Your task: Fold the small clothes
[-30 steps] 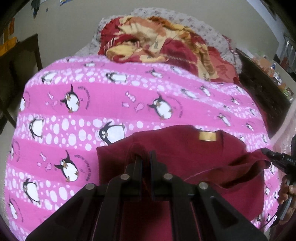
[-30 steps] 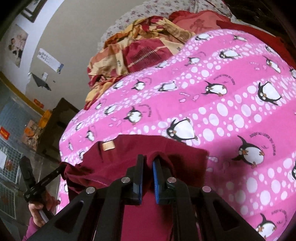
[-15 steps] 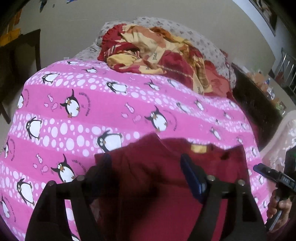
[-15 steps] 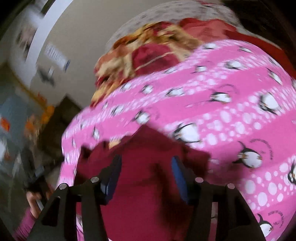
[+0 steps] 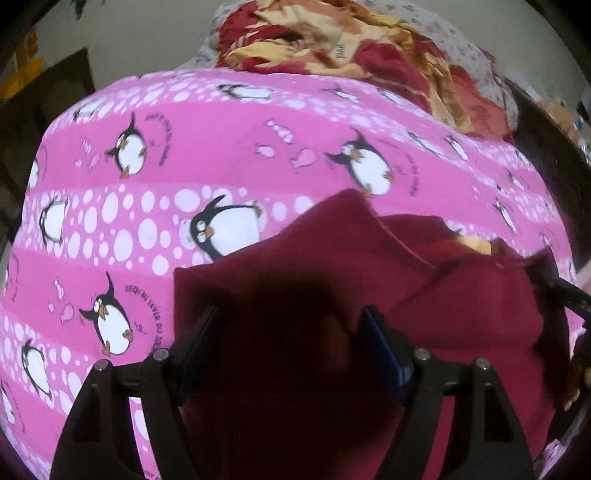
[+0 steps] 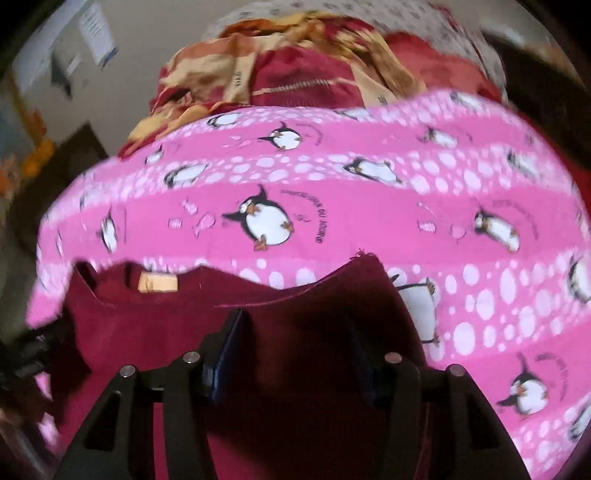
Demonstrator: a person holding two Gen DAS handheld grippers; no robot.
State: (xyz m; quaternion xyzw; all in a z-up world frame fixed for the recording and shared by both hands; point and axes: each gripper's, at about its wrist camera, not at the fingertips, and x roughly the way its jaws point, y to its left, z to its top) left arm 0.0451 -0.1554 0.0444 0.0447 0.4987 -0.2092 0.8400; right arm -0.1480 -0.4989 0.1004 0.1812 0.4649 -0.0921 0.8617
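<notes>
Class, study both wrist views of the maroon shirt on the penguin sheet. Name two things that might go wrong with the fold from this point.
1. The maroon shirt lies uneven, one corner peaked up, so it may set crooked unless smoothed.
2. Both the left gripper and the right gripper are open right above the cloth; a careless close could snag it and drag the loose penguin sheet along.

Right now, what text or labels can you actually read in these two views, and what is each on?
"JUSQU'AU LEVER DU JOUR", roughly: curved beside the penguins on the pink blanket.
Tan neck label in the maroon shirt: blurred, unreadable.
Small tags on the red-and-yellow quilt: too small.
Wall papers: blurred.
</notes>
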